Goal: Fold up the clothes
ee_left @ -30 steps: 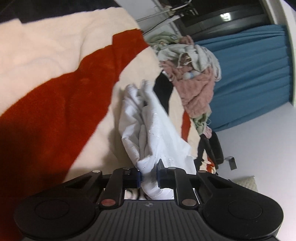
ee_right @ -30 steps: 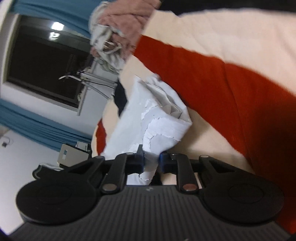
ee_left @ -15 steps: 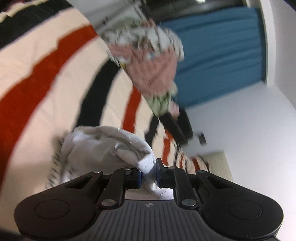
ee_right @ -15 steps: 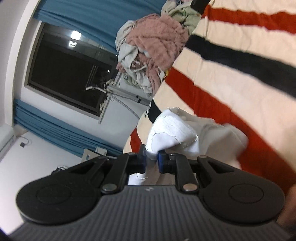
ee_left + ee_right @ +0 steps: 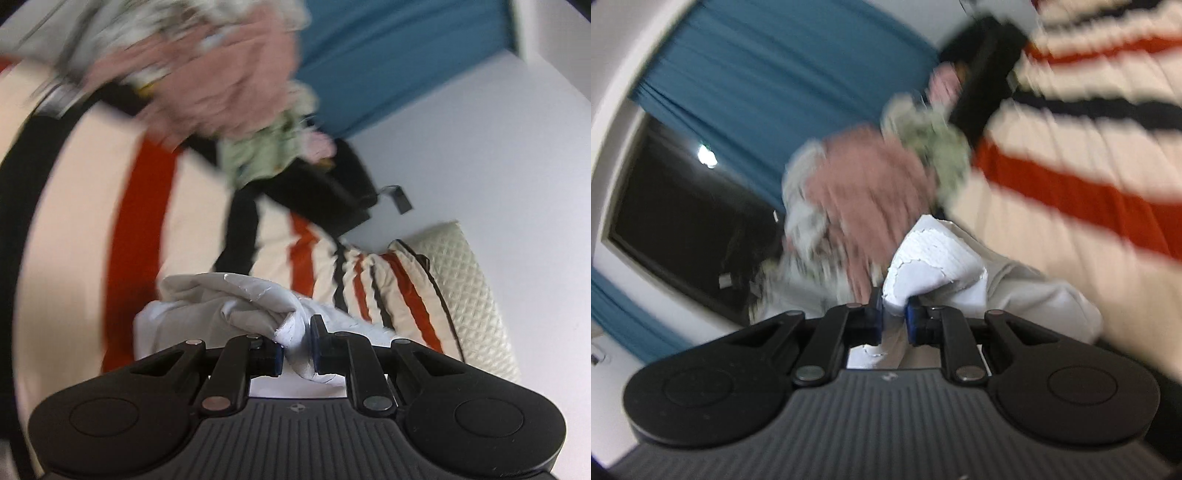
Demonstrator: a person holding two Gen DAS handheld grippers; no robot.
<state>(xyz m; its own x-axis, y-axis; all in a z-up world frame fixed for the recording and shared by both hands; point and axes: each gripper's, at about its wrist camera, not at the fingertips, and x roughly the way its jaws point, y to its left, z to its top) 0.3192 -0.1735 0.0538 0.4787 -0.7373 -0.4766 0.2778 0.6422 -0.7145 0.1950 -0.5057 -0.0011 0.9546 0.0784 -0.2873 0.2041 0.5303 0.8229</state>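
A white garment with a cracked print [image 5: 229,306] is bunched just ahead of my left gripper [image 5: 297,354], which is shut on a fold of it. In the right wrist view the same white garment [image 5: 938,266] is pinched by my right gripper [image 5: 894,317], also shut on its cloth. The garment hangs over a cream blanket with red and black stripes [image 5: 85,229], which also shows in the right wrist view [image 5: 1071,184]. Both views are blurred by motion.
A pile of unfolded clothes, pink [image 5: 221,85] and green [image 5: 266,158] among them, lies on the blanket's far side [image 5: 871,192]. A blue curtain [image 5: 388,55] and a dark window [image 5: 683,229] are behind. A quilted cream pillow [image 5: 465,295] sits at the right.
Both grippers have swung with the white garment toward the clothes pile, which now fills more of each view. The grips on the cloth have held.
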